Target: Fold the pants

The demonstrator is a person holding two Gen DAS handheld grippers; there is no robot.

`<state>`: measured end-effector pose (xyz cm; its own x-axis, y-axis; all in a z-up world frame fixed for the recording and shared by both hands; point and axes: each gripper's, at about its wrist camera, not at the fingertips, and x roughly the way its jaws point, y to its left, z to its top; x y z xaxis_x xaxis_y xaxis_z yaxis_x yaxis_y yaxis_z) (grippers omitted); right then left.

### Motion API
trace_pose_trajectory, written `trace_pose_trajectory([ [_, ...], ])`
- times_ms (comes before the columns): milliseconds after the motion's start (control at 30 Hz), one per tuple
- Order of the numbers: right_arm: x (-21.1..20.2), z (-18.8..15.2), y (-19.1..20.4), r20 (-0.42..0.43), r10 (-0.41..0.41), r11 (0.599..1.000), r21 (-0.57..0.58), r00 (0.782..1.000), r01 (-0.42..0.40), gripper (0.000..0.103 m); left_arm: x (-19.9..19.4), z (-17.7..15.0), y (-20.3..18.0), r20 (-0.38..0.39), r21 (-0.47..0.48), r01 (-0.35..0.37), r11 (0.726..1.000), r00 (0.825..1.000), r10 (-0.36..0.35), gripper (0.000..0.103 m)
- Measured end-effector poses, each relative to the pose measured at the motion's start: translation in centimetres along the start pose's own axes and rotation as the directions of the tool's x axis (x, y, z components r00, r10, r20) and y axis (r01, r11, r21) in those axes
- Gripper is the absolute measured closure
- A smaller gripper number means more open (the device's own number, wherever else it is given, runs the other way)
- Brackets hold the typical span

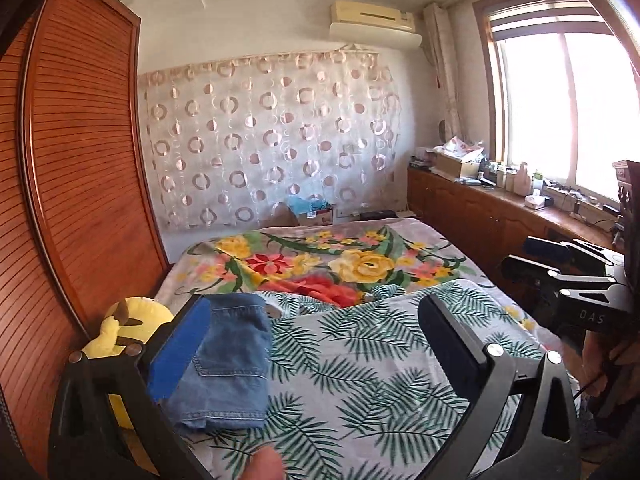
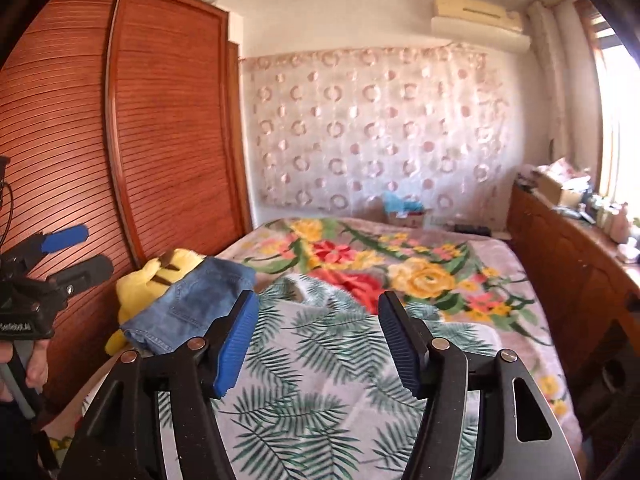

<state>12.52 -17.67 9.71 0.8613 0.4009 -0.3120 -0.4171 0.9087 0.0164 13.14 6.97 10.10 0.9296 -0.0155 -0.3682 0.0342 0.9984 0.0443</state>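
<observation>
The blue denim pants lie folded into a compact stack on the leaf-print sheet at the bed's left side; they also show in the right wrist view. My left gripper is open and empty, held above the sheet with its blue-padded left finger just left of the pants. It shows again in the right wrist view, raised in a hand. My right gripper is open and empty over the sheet, to the right of the pants. It shows at the right edge of the left wrist view.
A yellow plush toy lies against the pants at the bed's left edge, next to the wooden wardrobe. A floral blanket covers the far half of the bed. A cluttered wooden counter runs under the window on the right.
</observation>
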Motion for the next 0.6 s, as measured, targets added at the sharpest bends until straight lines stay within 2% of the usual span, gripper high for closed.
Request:
trace_pose_trajectory([
  [267,-4.4,-1.0,1.4,0.047,-0.107,0.994,0.024,0.993,0.106,0.031,-2.1,-0.6,-3.0,0.017,-0.021,0.032,0.999,0.999,-0.032,0.000],
  [600,-4.8,-2.0,4.2,0.057,-0.145,0.989,0.048,0.988,0.143,0.031,-4.5,-1.7,-5.5,0.028,-0.027,0.013,1.000,1.000,-0.012,0.000],
])
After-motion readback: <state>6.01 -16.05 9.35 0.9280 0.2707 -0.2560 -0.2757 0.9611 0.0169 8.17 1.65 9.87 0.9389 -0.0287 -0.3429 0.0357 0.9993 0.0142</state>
